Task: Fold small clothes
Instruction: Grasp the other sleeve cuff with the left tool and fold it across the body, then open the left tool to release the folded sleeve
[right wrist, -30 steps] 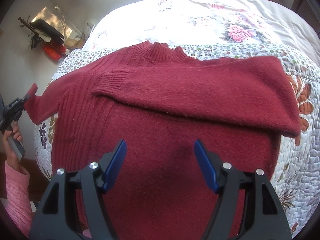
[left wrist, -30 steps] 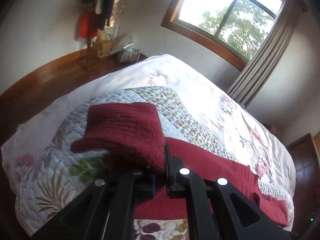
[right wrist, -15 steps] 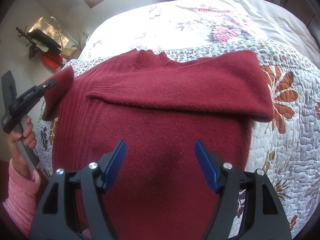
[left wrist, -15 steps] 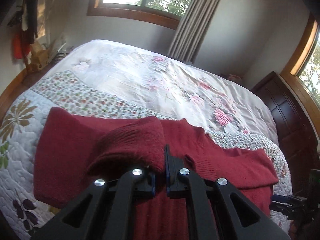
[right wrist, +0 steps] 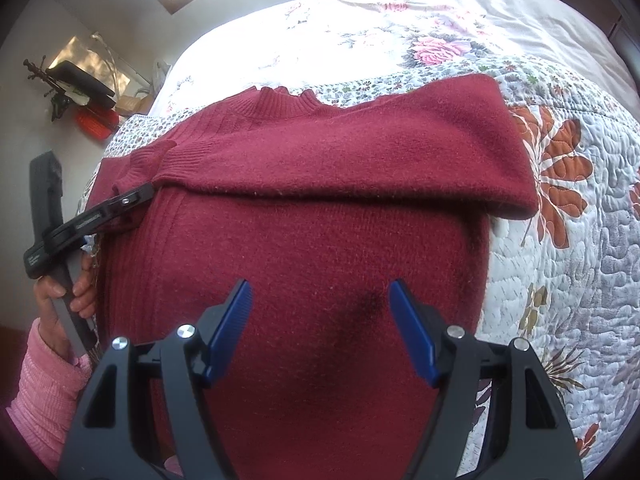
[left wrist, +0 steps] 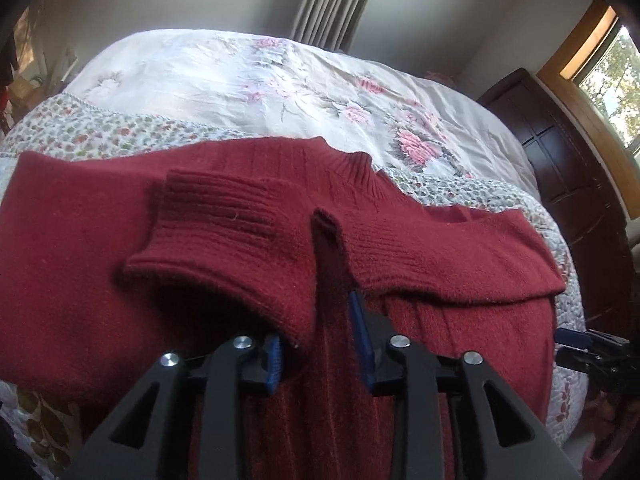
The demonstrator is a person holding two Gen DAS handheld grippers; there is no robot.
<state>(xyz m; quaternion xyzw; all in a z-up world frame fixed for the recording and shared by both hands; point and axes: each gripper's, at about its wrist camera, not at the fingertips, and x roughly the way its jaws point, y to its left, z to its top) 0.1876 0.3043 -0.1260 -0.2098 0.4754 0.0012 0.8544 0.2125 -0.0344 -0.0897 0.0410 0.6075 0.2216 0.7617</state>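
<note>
Left tool (left wrist: 320,344): blue pads (left wrist: 273,364) parted by a small gap, no longer pinching; the ribbed left cuff (left wrist: 224,232) of the dark red sweater (right wrist: 320,240) lies draped over the left pad and just ahead of it, loose on the sweater's body. Whether cloth still touches the inner pad face, cannot tell. Just ahead and to the right of this tool the other cuff (left wrist: 400,248) lies with its sleeve folded across the chest; the ribbed collar (left wrist: 352,172) sits further ahead, beyond both cuffs. Right tool (right wrist: 320,328): jaws wide apart, gripping nothing, held over the lower middle of the sweater's body, a dark shadow patch on the knit between its pads. Ahead of the right tool the right sleeve (right wrist: 360,152) is folded flat across the chest, its fold edge reaching out to the right. Far left of the right tool, the left tool appears side-on at the sweater's edge, gripped by a hand (right wrist: 60,292) in a pink sleeve (right wrist: 44,388). Sweater lies front-up on a bed (right wrist: 568,264) with a quilted floral cover, well beyond both tools a pale flowered spread (left wrist: 240,76). Past the bed: curtain (left wrist: 336,0), dark wooden cabinet (left wrist: 560,152) to the right.
</note>
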